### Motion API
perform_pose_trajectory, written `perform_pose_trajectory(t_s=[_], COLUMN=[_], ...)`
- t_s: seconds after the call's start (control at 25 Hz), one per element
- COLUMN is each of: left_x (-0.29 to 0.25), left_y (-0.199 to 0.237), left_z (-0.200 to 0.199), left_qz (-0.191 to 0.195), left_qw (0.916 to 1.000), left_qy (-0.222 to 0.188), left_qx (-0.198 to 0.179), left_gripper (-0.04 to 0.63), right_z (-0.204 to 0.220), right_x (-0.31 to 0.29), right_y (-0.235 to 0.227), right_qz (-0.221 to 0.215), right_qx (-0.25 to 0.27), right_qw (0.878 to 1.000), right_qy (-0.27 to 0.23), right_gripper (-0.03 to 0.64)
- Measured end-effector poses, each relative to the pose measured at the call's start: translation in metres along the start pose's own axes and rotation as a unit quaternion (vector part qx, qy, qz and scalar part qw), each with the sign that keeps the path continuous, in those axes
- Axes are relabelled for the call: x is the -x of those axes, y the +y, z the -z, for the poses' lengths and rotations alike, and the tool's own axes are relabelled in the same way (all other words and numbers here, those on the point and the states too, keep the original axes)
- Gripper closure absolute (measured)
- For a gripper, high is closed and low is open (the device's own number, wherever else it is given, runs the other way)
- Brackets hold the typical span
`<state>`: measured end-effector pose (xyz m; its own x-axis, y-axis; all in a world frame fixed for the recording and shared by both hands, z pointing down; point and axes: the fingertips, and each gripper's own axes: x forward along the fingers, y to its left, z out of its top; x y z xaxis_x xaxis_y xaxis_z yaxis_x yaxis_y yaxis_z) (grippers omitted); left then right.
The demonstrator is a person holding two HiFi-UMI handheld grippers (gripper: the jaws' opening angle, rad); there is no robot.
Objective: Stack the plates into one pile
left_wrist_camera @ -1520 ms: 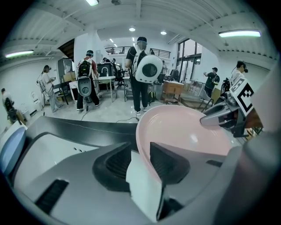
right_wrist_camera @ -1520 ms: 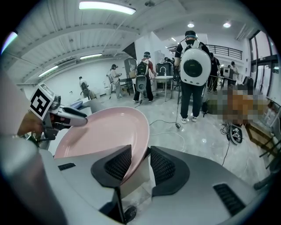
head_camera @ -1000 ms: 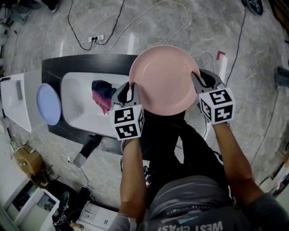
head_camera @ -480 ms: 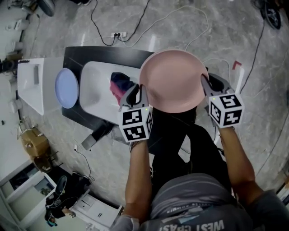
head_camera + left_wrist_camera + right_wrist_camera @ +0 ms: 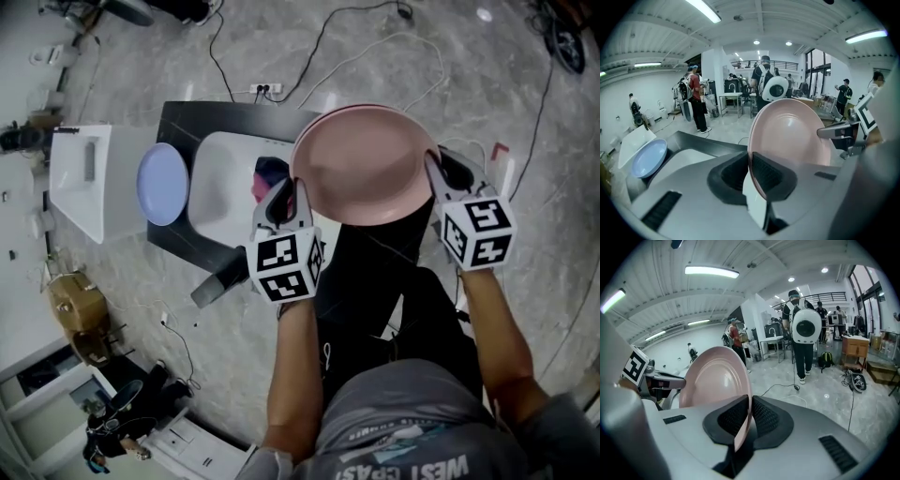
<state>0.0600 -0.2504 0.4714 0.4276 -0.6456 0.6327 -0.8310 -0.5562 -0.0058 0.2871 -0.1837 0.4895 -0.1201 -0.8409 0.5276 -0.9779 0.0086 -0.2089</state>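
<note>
Both forearms, stretched forward side by side, have raised the round pink plastic plate [image 5: 364, 164]. Left gripper [image 5: 286, 195] and right gripper [image 5: 437, 171], jaws just closing, clamp its opposite rims in mid-air.

we see bright, even light from ceiling strip lights [image 5: 705, 11], leaving a soft sheen on the pink plate [image 5: 718, 376]. both gripper views bulge and go black at their round edges; the head view is fairly sharp.
</note>
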Motion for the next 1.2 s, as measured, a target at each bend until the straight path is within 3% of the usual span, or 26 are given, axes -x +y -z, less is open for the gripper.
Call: perform_pose_trajectory(t_s=[0.4,0.88,1.2], left_x=[0.063,0.154,0.221], left_y=[0.062,0.197,0.326], left_z=[-0.031,-0.044,-0.032], left_qz=[0.040,0.005,-0.012], left_qw=[0.9962,0.9892,0.9836], left_qy=[-0.078,-0.146,-0.174], left_qx=[-0.004,0.018,0.044], left_gripper=[0.566,0.566,0.566], right_z=[-0.047,-0.103,-0.129], right_x=[0.039,0.036,0.016], right_y=[0.088,0.242,0.385], right_qz=[0.058,0.033,0.021], right_qx=[0.016,0.068,0.104], right_qw=[0.996,0.992,0.988], right_qy=[-0.061,-0.103,-0.114], right_gripper=[0.561,0.563,0.563])
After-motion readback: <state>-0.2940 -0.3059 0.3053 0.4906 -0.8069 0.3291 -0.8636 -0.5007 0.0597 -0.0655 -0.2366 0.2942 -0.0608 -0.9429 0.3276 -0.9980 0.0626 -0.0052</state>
